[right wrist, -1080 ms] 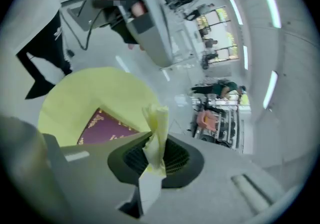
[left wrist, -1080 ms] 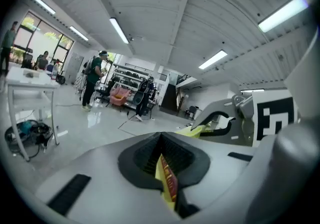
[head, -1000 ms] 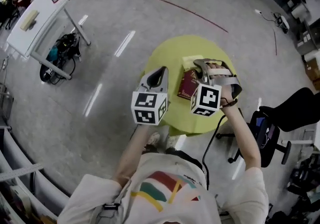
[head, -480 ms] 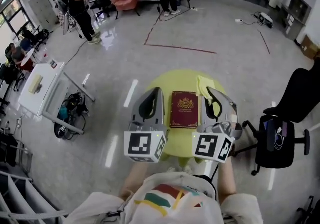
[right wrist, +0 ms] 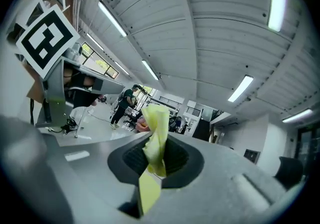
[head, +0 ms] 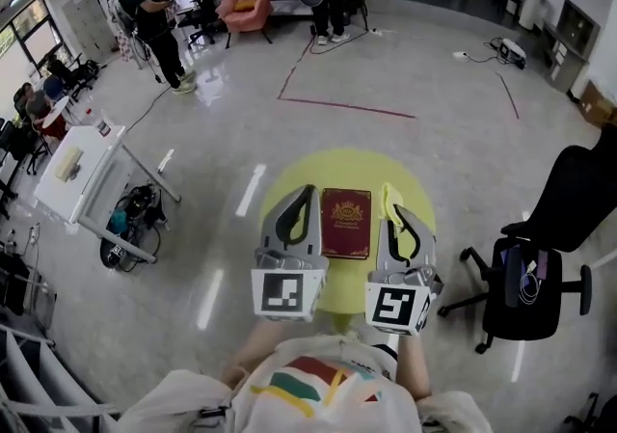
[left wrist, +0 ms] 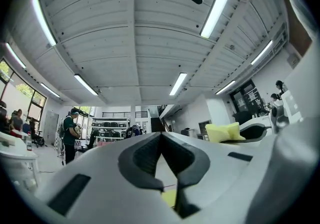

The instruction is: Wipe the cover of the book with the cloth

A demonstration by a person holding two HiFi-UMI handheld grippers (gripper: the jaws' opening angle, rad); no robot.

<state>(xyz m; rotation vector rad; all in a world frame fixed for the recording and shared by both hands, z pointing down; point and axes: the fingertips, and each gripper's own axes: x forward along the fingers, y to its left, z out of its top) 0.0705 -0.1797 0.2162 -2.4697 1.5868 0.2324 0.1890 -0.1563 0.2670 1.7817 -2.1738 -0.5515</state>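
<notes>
Yellow cloth (right wrist: 156, 123) is what we open on, bunched into a strip and pinched firmly in the right gripper (right wrist: 158, 149), which is up in the air and pointing out across the room. The left gripper (left wrist: 161, 137) is beside it at about the same height, jaws pressed together on nothing at all.

Below and just beyond them, the dark red book (head: 345, 222) lies shut and flat on the round yellow-green desk (head: 333, 169), framed between the two grippers in the head view, with neither one touching it.

So the cloth is in hand, but it is off the cover right now. Whether a pass has been made I can't tell from the cover itself, so by my reading the wipe itself remains to be shown.

Further out are a black office chair (head: 540, 267) and people standing at the back (head: 149, 7).
</notes>
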